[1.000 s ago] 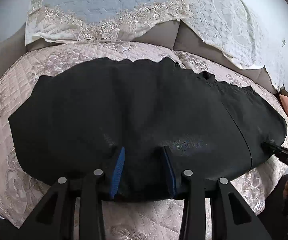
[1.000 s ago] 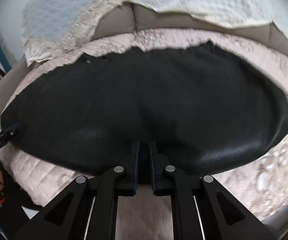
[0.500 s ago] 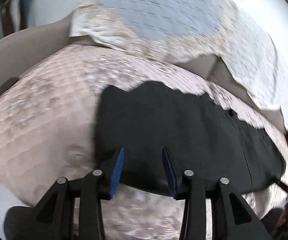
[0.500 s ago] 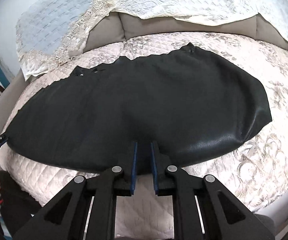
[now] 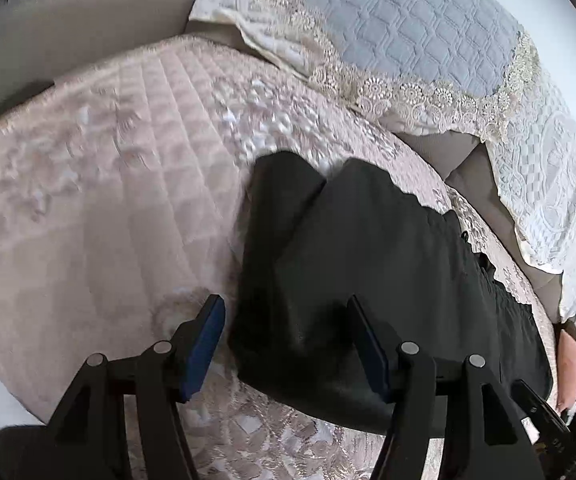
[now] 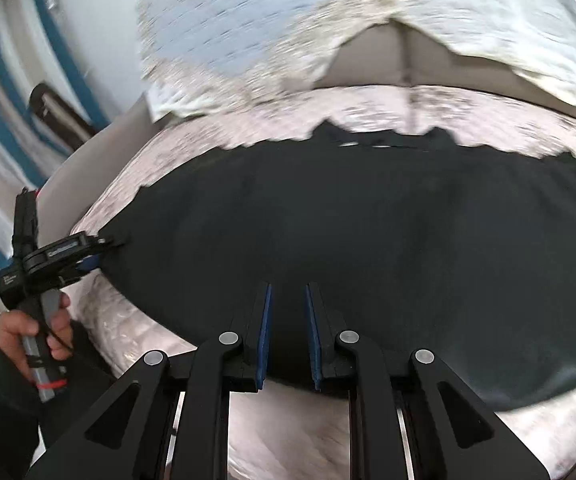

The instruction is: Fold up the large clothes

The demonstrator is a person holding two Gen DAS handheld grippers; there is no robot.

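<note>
A black leather-look garment (image 5: 388,264) lies flat across the pink quilted sofa cover (image 5: 108,184), its left end doubled over in a fold. My left gripper (image 5: 285,300) hangs over that left end. Its jaws are opening wide, and the cloth lies between them without the blue pads (image 5: 204,340) pressing on it. In the right wrist view the garment (image 6: 368,216) fills the middle. My right gripper (image 6: 288,286) is at its near edge, jaws opening a little, the edge between the pads but loose. The left gripper (image 6: 106,250) shows there at the garment's left tip, held by a hand (image 6: 32,328).
A blue quilted throw with a lace border (image 5: 408,28) and a white lace cover (image 5: 548,184) drape over the grey backrest (image 6: 372,60). A pink cushion (image 5: 570,364) sits at the far right. The sofa's front edge runs just under both grippers.
The left gripper has slid to the garment's left end, rolled, and spread its jaws wide. The right gripper's jaws have parted slightly, and its view has shifted and blurred.
</note>
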